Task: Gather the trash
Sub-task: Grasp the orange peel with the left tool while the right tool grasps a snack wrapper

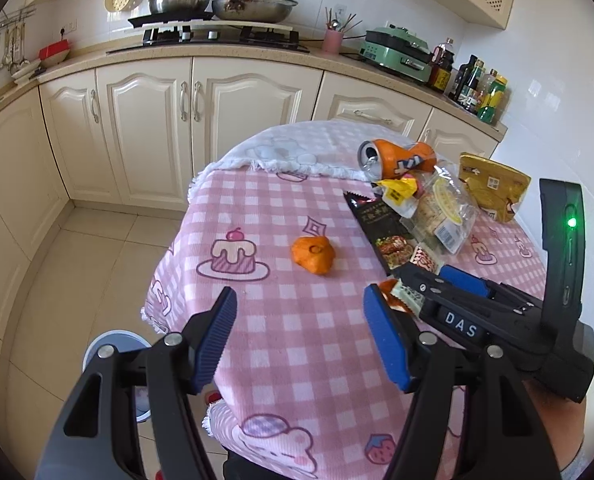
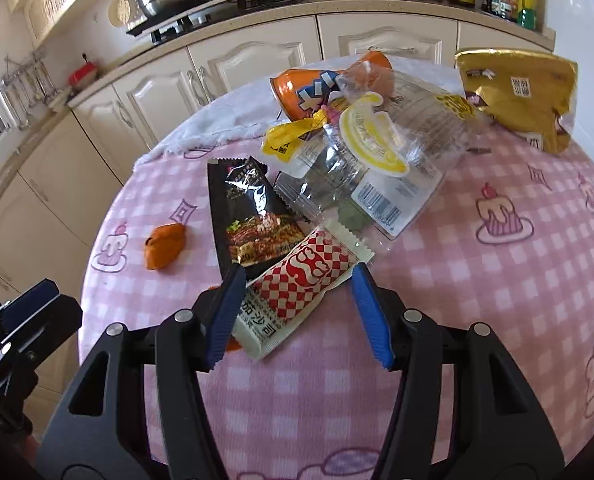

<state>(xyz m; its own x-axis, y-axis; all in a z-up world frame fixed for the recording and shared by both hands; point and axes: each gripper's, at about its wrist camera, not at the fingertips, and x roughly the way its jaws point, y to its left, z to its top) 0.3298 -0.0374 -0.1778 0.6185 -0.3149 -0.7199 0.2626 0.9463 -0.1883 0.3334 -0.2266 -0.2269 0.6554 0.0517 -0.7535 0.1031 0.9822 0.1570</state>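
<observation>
Trash lies heaped on the pink-checked surface (image 2: 437,280), and my right claw (image 2: 297,300) straddles the red-checked sachet (image 2: 297,280) — jaws spread, not yet pinching. Next I'd squeeze and lift; my left claw (image 1: 301,340) hangs open, empty, near the orange peel (image 1: 313,256).

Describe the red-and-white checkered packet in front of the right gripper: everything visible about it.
The red-and-white checkered packet is a small sealed sachet with crimped zigzag ends, glossy film, and a pale band of black characters at its near end. It lies flat on the pink checked tablecloth, overlapping the black snack wrapper, between the open fingers of the right gripper, not yet pinched.
</observation>
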